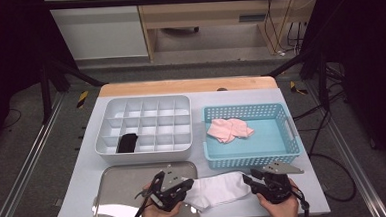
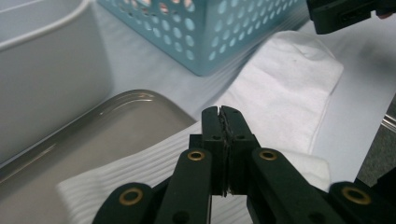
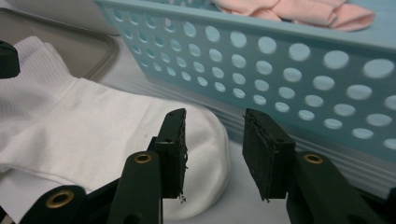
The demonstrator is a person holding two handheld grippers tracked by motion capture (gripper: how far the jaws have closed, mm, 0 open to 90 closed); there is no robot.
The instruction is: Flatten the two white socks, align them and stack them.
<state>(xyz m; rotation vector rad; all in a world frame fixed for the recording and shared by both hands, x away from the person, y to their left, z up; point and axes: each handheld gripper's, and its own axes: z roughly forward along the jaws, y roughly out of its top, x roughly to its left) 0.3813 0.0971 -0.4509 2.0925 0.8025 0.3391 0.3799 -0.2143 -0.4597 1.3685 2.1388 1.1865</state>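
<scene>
Lying at the table's near edge, the white sock (image 1: pixel 218 189) spans from the metal tray (image 1: pixel 130 184) toward the blue basket (image 1: pixel 253 158). The left gripper (image 2: pixel 222 116) has its jaws pressed together over the sock's ribbed cuff end. The right gripper (image 3: pixel 214 140) stands spread at the toe end.

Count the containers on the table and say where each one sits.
3. The white divided organizer is at back left, the blue basket at back right, and the metal tray at front left, partly under the white sock.
</scene>
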